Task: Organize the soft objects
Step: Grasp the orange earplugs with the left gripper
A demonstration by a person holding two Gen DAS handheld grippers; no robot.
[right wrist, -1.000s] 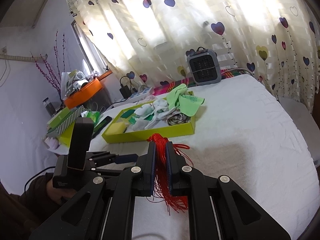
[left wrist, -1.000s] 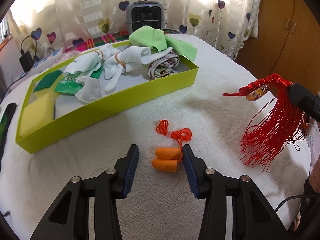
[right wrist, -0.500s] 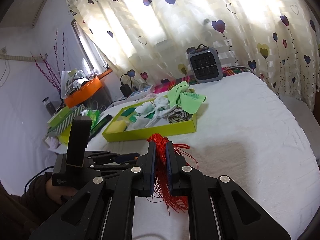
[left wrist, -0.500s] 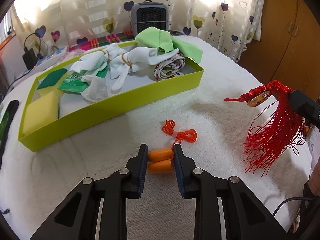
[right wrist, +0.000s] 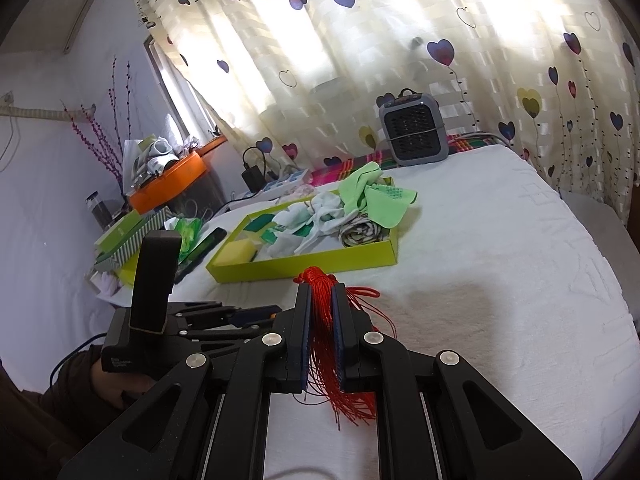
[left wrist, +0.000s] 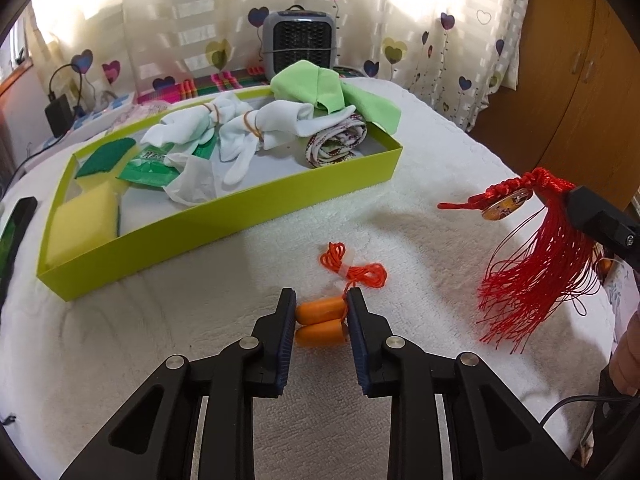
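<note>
Both grippers hold soft things over the white blanket (left wrist: pixel 420 216).
Left gripper (left wrist: pixel 321 322), angled down, clamps the orange earplugs (left wrist: pixel 320 320) lying crosswise; right gripper (right wrist: pixel 321 320) pinches the red tassel (right wrist: pixel 326 344), threads hanging down.

orange earplugs (left wrist: pixel 321 320), red tassel (left wrist: pixel 536 280), lime tray (left wrist: pixel 224 224)

earplugs (left wrist: pixel 321 320): 2 | red tassel (left wrist: pixel 536 276): 1 | tray (left wrist: pixel 224 220): 1 | heater (left wrist: pixel 298 46): 1

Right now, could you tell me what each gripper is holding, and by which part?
The left gripper clamps the two orange earplugs end to end, cord loose. The right gripper pinches the red tassel across its upper strands.
</note>
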